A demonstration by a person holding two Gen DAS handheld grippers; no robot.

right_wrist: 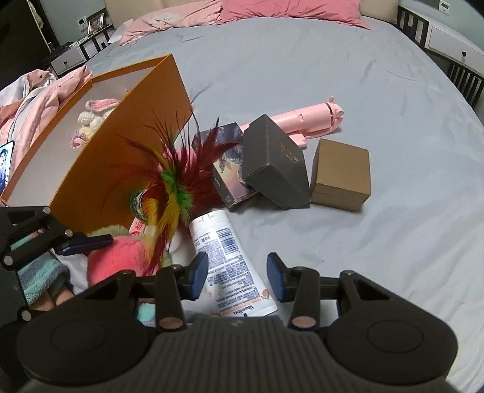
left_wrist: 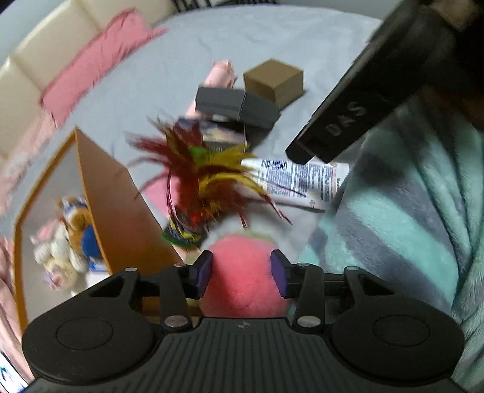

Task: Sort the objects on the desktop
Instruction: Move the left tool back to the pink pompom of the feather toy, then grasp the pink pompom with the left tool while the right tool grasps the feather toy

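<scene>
— Where is the pink plush ball [left_wrist: 242,278]?
— Between the left gripper [left_wrist: 241,273] pads, jaws parted, not pressing — beside the orange box [right_wrist: 99,169].
— And the right gripper [right_wrist: 237,276]?
— Open above the white lotion tube [right_wrist: 233,260], gripping nothing.
— The surface?
— A grey bedsheet [right_wrist: 302,75]; pink pillows [right_wrist: 287,10] and a cream headboard [left_wrist: 45,51] behind, dark drawers [right_wrist: 68,60] at the side.
</scene>
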